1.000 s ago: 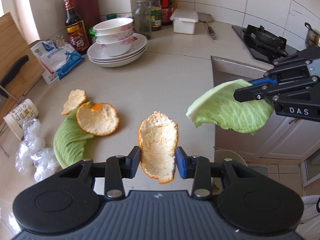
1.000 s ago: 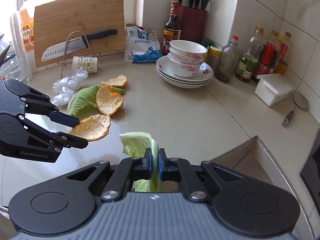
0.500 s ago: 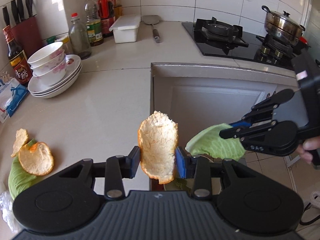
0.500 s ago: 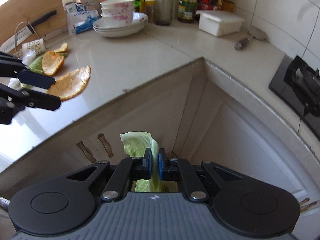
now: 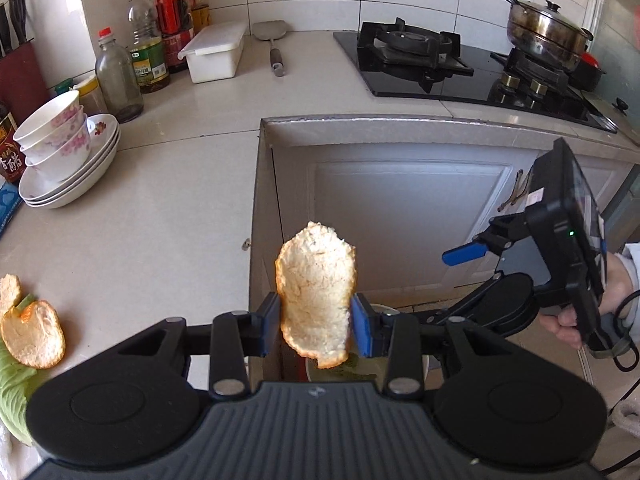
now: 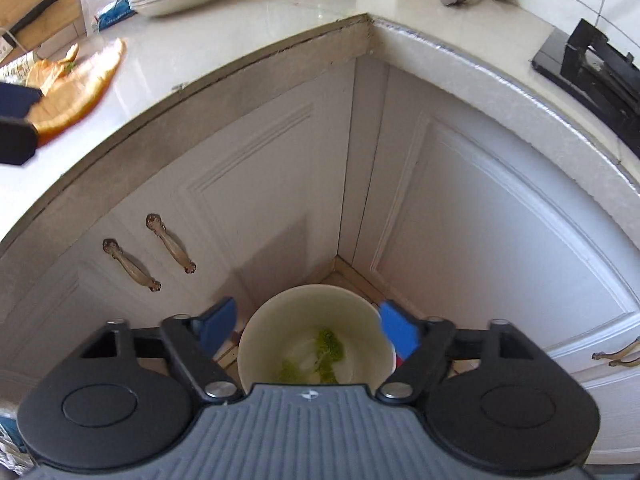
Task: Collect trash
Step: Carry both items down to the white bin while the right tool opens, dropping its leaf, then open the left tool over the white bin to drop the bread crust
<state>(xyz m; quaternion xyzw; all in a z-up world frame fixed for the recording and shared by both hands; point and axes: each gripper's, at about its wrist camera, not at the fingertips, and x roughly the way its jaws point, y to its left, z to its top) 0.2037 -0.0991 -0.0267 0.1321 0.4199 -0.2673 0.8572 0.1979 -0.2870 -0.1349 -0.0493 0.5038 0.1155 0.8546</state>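
In the right wrist view, the lower part of the white bin (image 6: 316, 328) is cut off by the body of the right gripper (image 6: 308, 330). This gripper's jaws are opening and are spread wide, with nothing pinched between the blue pads; green leaf scraps (image 6: 328, 350) are seen lying inside the bin directly below them. In the left wrist view, an orange peel (image 5: 316, 292) is clamped upright between the pads of the left gripper (image 5: 316, 326), above the partly hidden bin rim. Farther off, another peel (image 5: 32, 330) and a cabbage leaf (image 5: 12, 392), cut off by the frame edge, are left on the countertop (image 5: 160, 220). The stacked bowls (image 5: 56, 136) are seen beyond them.
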